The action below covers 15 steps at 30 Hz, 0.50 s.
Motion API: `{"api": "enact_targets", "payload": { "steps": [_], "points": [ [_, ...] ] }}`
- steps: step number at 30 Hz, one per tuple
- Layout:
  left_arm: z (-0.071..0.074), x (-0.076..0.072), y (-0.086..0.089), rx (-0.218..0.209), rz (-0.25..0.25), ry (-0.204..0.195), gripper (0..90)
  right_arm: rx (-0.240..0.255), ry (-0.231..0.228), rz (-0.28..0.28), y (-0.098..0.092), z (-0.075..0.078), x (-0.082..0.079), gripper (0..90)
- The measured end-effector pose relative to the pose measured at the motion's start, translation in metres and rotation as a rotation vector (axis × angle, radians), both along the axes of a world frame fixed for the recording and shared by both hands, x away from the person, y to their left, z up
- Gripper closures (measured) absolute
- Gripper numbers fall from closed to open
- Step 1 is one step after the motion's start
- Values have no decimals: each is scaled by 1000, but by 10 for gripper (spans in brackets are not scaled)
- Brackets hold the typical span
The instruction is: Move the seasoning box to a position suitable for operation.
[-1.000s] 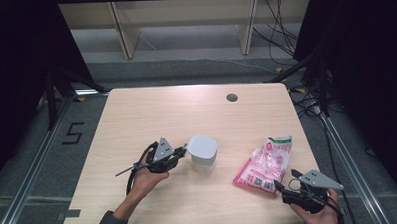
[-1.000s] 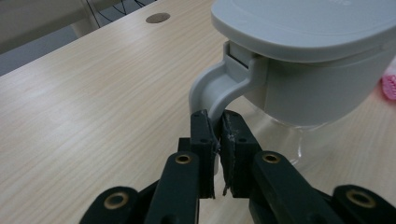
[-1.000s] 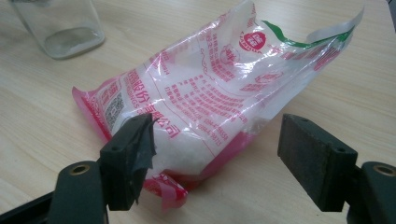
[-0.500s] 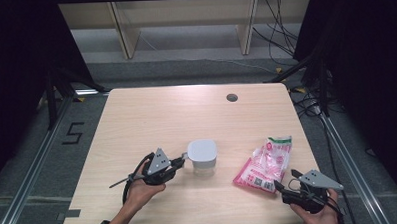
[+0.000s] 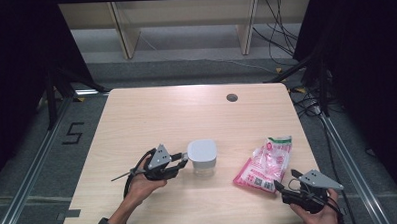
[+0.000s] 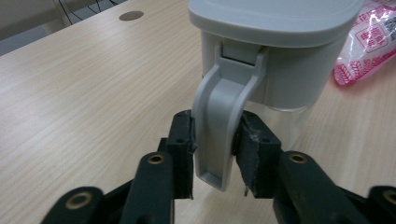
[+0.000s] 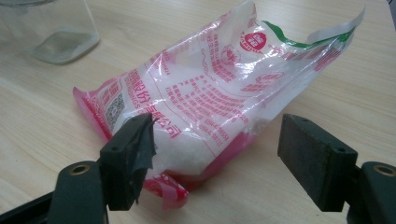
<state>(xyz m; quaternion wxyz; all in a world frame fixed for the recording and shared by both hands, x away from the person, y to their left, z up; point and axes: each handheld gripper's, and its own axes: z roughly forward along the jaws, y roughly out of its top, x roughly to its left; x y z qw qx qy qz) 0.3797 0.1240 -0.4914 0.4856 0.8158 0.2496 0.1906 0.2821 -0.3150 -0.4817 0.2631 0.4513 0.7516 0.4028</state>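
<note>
A clear container with a pale grey lid (image 5: 202, 153) stands on the table's near middle. Its grey side latch (image 6: 219, 116) hangs outward from the lid (image 6: 280, 28). My left gripper (image 5: 184, 160) (image 6: 214, 149) comes at it from the left. Its jaws have just been opening, and the latch sits between the pads, both touching its sides. A pink and clear bag of white grains (image 5: 266, 162) (image 7: 210, 93) lies to the right. My right gripper (image 5: 284, 189) (image 7: 217, 158) is open just short of the bag's near end.
A round cable hole (image 5: 231, 97) sits near the table's far edge. The container's clear base (image 7: 60, 32) shows beyond the bag. Wooden shelf legs (image 5: 124, 34) stand past the table, with cables (image 5: 306, 93) on the floor to the right.
My left gripper has shifted slightly toward the near edge, staying at the container's left side. The right gripper and the bag have not moved.
</note>
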Motion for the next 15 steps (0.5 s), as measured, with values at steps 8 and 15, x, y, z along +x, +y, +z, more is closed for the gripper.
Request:
{"api": "enact_targets", "payload": {
  "steps": [8, 15],
  "points": [
    [1, -3, 0, -6, 1, 15, 690, 1, -1, 2, 0, 0, 0, 281],
    [1, -5, -2, -24, 3, 41, 687, 1, -1, 1, 0, 0, 0, 281]
  ]
}}
